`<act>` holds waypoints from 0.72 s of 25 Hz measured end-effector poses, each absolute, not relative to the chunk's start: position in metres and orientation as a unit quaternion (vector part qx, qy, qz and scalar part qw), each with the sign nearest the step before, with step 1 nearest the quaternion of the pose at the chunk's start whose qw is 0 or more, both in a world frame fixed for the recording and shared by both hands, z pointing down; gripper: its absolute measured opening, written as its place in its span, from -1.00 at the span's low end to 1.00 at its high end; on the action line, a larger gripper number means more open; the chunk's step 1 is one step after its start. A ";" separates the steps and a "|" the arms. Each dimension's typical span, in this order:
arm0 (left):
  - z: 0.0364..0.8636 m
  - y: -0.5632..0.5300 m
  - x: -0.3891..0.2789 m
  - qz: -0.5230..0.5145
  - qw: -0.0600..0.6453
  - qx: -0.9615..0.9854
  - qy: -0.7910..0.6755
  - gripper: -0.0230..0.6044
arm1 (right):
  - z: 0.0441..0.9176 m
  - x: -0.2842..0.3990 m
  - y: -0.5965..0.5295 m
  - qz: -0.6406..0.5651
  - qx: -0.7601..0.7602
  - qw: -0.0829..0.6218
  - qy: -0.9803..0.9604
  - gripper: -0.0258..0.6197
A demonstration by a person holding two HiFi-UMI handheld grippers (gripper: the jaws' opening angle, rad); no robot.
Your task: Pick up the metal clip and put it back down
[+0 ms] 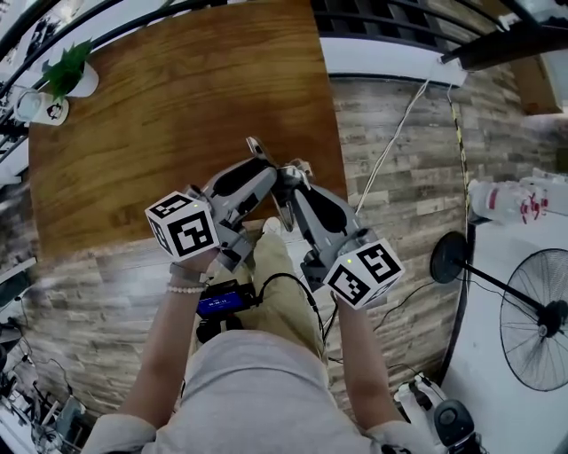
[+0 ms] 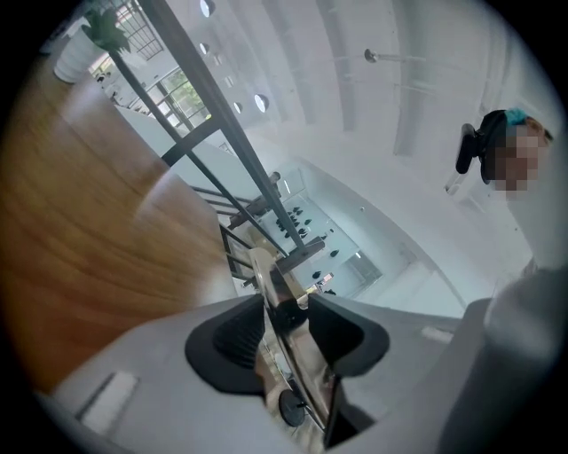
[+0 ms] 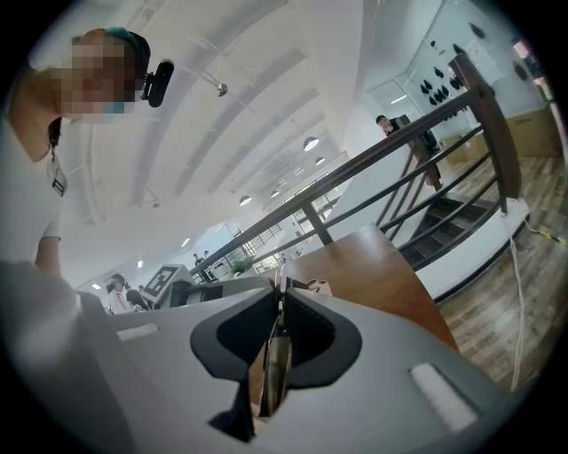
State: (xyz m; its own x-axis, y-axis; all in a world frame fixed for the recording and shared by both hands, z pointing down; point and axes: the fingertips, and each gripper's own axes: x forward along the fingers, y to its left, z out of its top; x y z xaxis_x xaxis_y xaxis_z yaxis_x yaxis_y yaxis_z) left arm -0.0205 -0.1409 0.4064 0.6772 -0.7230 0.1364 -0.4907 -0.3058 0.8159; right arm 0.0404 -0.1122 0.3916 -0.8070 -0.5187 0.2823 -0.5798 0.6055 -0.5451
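Both grippers are held up above the near edge of the wooden table [image 1: 177,106], their tips meeting. A thin shiny metal clip [image 1: 256,145] sticks out past the tip of my left gripper [image 1: 260,160]. In the left gripper view the clip [image 2: 277,293] stands edge-on between the two dark pads, which are closed on it. My right gripper [image 1: 297,171] comes in from the right, and in its own view a narrow metal blade of the clip [image 3: 277,353] is pinched between its shut pads. How the clip's two parts join is hidden behind the jaws.
A potted plant [image 1: 67,69] and a white cup [image 1: 41,107] stand at the table's far left corner. A black railing [image 1: 399,22] runs beyond the table. A standing fan [image 1: 541,319], a white cable [image 1: 399,133] and bottles [image 1: 519,200] are at the right on the floor side.
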 end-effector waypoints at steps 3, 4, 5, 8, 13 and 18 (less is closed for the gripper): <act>0.393 -0.139 -0.022 -0.132 0.431 0.807 -0.381 -0.44 | 0.379 0.040 -0.109 0.313 0.309 0.038 -0.897 -0.74; 0.388 -0.137 -0.021 -0.131 0.426 0.810 -0.381 -0.44 | 0.374 0.040 -0.107 0.310 0.310 0.036 -0.898 -0.74; 0.382 -0.136 -0.021 -0.127 0.421 0.814 -0.380 -0.44 | 0.369 0.040 -0.106 0.307 0.311 0.034 -0.899 -0.74; 0.364 -0.132 -0.020 -0.117 0.403 0.825 -0.379 -0.44 | 0.354 0.042 -0.102 0.297 0.313 0.026 -0.902 -0.74; 0.340 -0.126 -0.018 -0.112 0.373 0.841 -0.375 -0.44 | 0.334 0.043 -0.095 0.281 0.317 0.014 -0.906 -0.74; 0.314 -0.121 -0.019 -0.107 0.349 0.854 -0.372 -0.44 | 0.312 0.042 -0.090 0.262 0.319 0.002 -0.911 -0.74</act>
